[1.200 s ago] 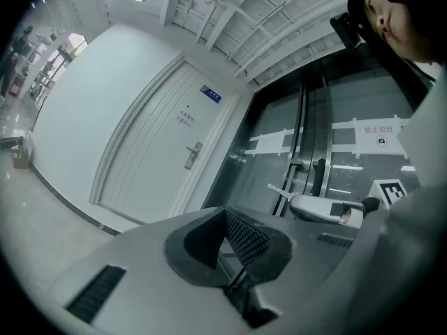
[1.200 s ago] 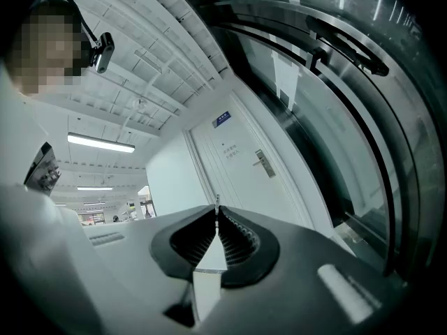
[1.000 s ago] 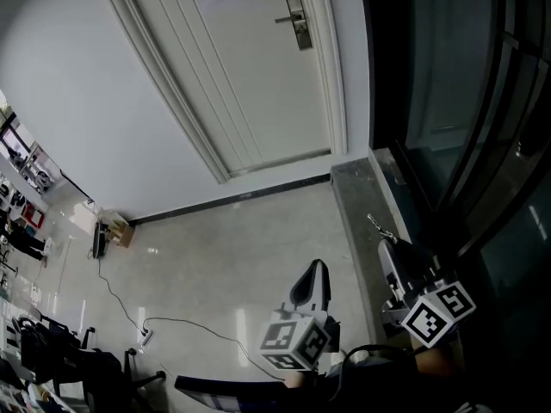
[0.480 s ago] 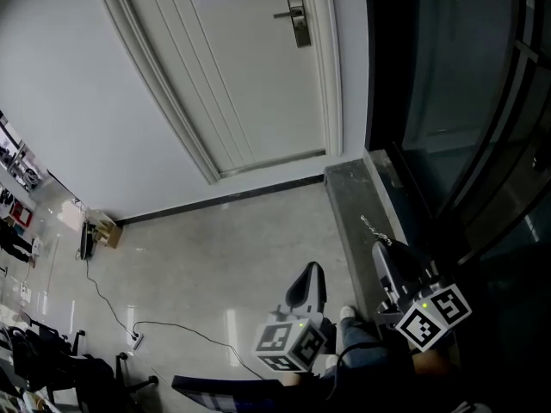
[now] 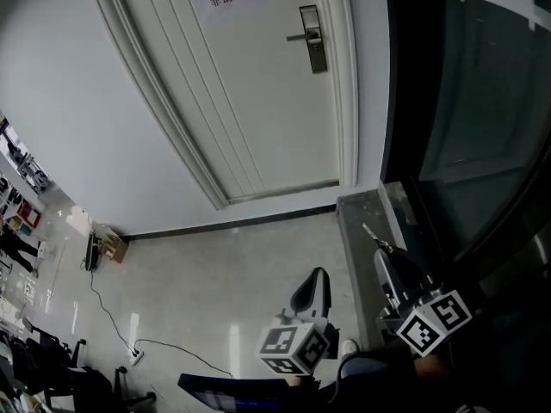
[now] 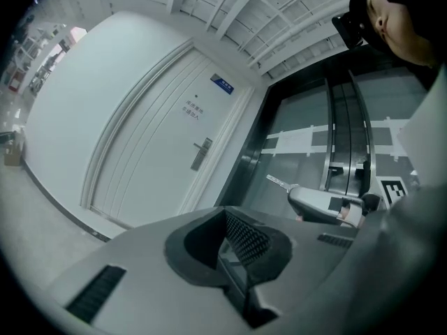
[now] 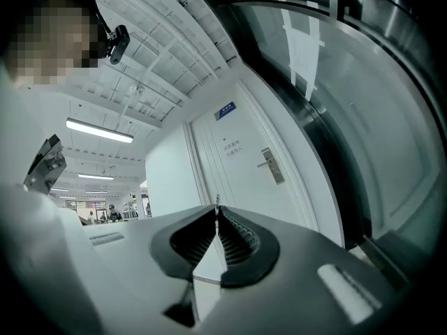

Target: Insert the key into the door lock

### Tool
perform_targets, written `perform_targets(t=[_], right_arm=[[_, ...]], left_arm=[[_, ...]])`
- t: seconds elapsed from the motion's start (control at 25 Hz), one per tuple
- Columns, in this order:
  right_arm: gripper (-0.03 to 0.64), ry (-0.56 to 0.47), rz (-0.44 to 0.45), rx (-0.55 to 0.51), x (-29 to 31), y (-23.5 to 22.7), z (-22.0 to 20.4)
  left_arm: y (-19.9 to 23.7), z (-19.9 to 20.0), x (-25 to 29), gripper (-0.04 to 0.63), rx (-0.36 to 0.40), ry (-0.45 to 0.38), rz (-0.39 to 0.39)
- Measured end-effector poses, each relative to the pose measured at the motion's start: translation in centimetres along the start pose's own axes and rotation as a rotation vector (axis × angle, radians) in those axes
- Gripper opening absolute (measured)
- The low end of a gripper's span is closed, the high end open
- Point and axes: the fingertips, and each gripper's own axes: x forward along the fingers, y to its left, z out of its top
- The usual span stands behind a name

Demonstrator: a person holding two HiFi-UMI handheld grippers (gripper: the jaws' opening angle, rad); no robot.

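Two claws, one key, and none of the insertion done yet. The right claw (image 5: 380, 253) is clenched on the key (image 5: 371, 234), whose blade juts out beyond the tips. The left claw (image 5: 316, 275) is closed on nothing and hangs low beside it. The lock (image 5: 314, 38) sits on the white door (image 5: 258, 93), well apart from the key across a stretch of floor (image 5: 241, 274). I judge that only the grasp is complete. What is left is the whole approach, lining the blade up with the keyhole, and the push home.

Head view: the only one to show both claws together with the floor between them and the door, so it gives the remaining gap best.

Left gripper view: shows the key (image 6: 277, 181) side-on, sticking out of the right claw (image 6: 293, 190), with the lock (image 6: 202, 153) beyond. Its own pads (image 6: 244, 237) meet with nothing between them.

Right gripper view: shows the blade (image 7: 217, 202) edge-on as a thin sliver between closed pads (image 7: 237, 241), and the lock (image 7: 271, 165) up and to its right. I cannot make out the keyhole in any view.
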Motion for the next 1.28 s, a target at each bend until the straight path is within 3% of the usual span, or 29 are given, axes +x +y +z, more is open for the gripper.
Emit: perform_targets(t=[0.24,0.72,1.28], right_arm=[[0.012,0.008,0.027,0.005,4.5,-4.3,0.6],[0.012,0.033,-0.004,0.041,11.3,-9.0,-0.8],[0.012,-0.033,-0.075,-0.012,28.4,-12.5,1.5]], left_arm=[[1.1,0.5,6.0,0.0,0.004,-0.006,0.015],[5.5,0.9,12.5,0.0,-0.031,0.032,0.045],[15.5,10.5,25.3,0.0,0.005,-0.006,-0.042]])
